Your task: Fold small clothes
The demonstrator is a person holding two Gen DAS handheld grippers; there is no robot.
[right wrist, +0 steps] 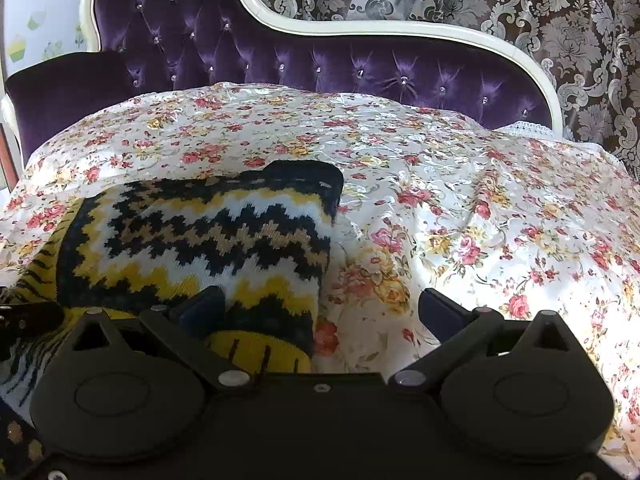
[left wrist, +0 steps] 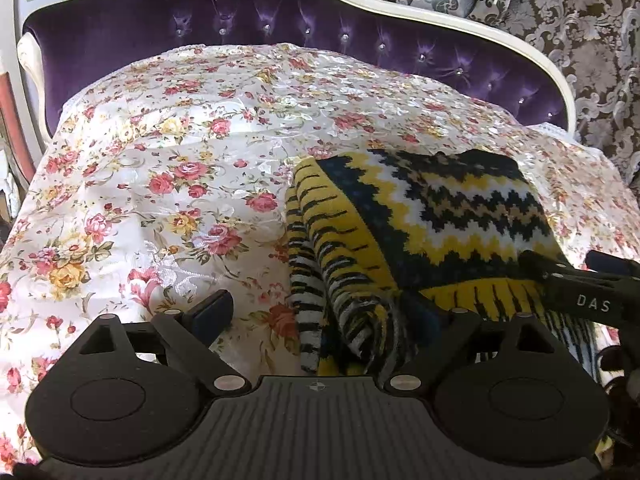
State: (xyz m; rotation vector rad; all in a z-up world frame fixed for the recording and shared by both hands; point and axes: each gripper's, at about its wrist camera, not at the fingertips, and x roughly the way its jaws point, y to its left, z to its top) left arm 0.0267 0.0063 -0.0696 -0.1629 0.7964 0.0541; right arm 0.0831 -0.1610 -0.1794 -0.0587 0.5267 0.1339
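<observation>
A small knitted garment (left wrist: 432, 216) with yellow, black and white zigzags lies folded on the floral bedspread (left wrist: 160, 168). Its striped part is bunched at the near left edge (left wrist: 344, 292). My left gripper (left wrist: 320, 312) is open, its jaws wide apart over the garment's near left edge; the right finger is hidden by the fabric. The garment shows at the left of the right wrist view (right wrist: 208, 240). My right gripper (right wrist: 320, 308) is open over the garment's near right corner, its left finger (right wrist: 204, 308) on the knit. The right gripper also shows in the left wrist view (left wrist: 580, 292).
A purple tufted headboard (left wrist: 240, 28) with a cream frame rises behind the bed. Patterned grey-brown curtains (right wrist: 560, 32) hang at the right. The floral bedspread (right wrist: 500, 220) spreads wrinkled to the right of the garment.
</observation>
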